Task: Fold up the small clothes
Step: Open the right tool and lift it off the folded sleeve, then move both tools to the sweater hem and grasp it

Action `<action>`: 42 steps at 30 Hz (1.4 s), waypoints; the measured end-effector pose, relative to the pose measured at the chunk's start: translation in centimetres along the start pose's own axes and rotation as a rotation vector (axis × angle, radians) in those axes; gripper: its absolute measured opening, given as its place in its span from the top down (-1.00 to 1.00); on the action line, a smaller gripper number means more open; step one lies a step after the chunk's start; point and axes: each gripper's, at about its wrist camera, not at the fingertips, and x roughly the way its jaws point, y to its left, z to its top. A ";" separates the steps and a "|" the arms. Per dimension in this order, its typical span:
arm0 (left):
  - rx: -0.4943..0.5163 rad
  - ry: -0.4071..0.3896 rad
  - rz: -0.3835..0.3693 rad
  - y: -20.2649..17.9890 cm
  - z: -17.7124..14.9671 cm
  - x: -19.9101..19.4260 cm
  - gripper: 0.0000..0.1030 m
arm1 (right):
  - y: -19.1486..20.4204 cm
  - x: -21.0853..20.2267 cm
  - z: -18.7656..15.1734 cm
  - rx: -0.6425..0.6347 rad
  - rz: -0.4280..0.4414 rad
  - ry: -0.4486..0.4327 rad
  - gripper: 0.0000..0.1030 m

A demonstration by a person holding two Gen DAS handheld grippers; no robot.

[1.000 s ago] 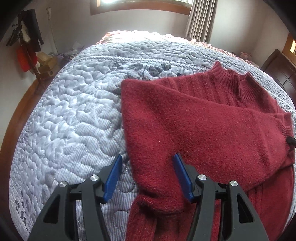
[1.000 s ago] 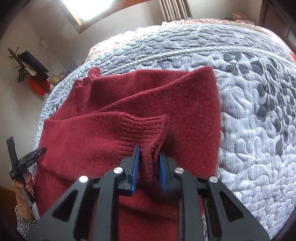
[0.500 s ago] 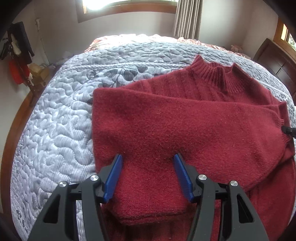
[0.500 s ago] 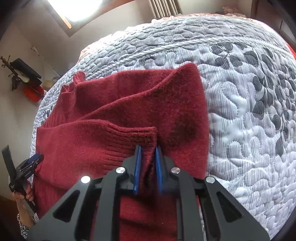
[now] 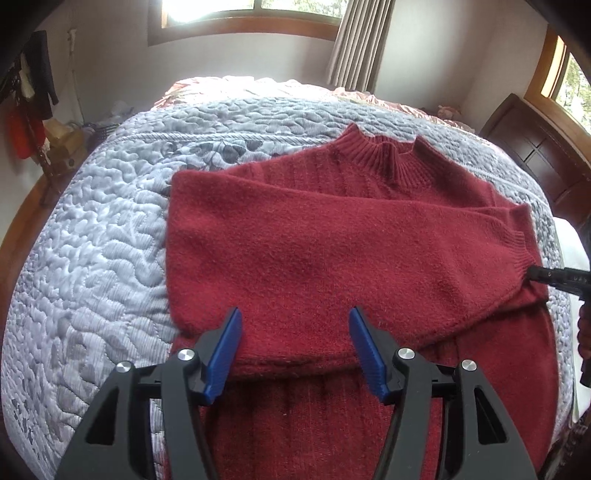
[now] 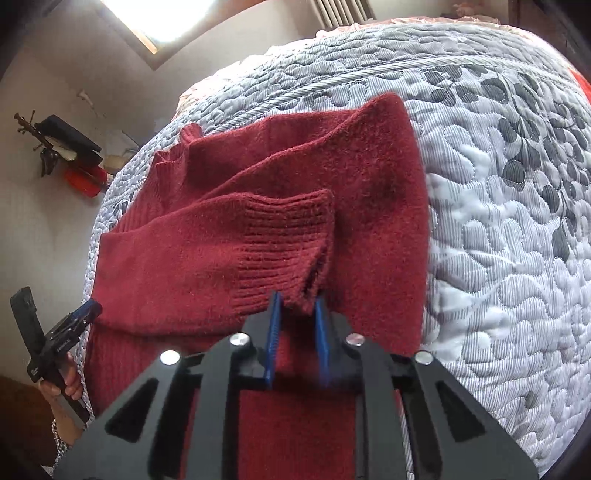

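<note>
One red knitted sweater (image 5: 332, 251) lies flat on the quilted grey bedspread (image 5: 92, 240) of the bed, its ribbed collar (image 5: 388, 158) toward the far end. Two hand-held grippers are yours. Your left hand-held gripper (image 5: 295, 350) sits low over the near part of the sweater, blue fingers (image 5: 223, 354) spread wide with nothing between them. Your right hand-held gripper (image 6: 297, 328) has its fingers drawn narrow; the ribbed cuff (image 6: 284, 243) of one sleeve hangs down into the gap. That view is blurred at the fingers, so you cannot tell whether the pads actually pinch the knit or merely flank it.

One sleeve is folded across the chest, running from the sweater's left edge to the cuff at the right. You can count only this one sleeve with certainty; folds further up in the right wrist view may belong to a second, but the layers merge.

From the left wrist view, your right hand-held gripper shows only as a black tip at the cuff, its body cut off by the frame. From the right wrist view, your left hand (image 6: 62, 384) and a patterned sleeve (image 6: 59, 439) show at the lower left edge. The sweater's hem is hidden behind both gripper bodies.

Two windows (image 5: 251, 14) appear in the left wrist view, both cropped, with one curtain (image 5: 358, 40) beside the farther one.
</note>
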 end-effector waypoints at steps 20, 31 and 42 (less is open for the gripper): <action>0.007 0.016 -0.001 0.4 -0.8 1.2 -0.20 | -0.8 -0.8 -2.3 0.012 -0.024 -0.023 0.55; -0.018 -0.015 0.057 2.6 -9.2 -7.3 -0.32 | 2.3 -6.6 -12.4 -0.135 -0.044 -0.032 0.41; 0.014 0.037 0.200 5.7 -20.3 -11.2 -0.44 | 1.6 -10.7 -24.8 -0.153 -0.106 0.012 0.17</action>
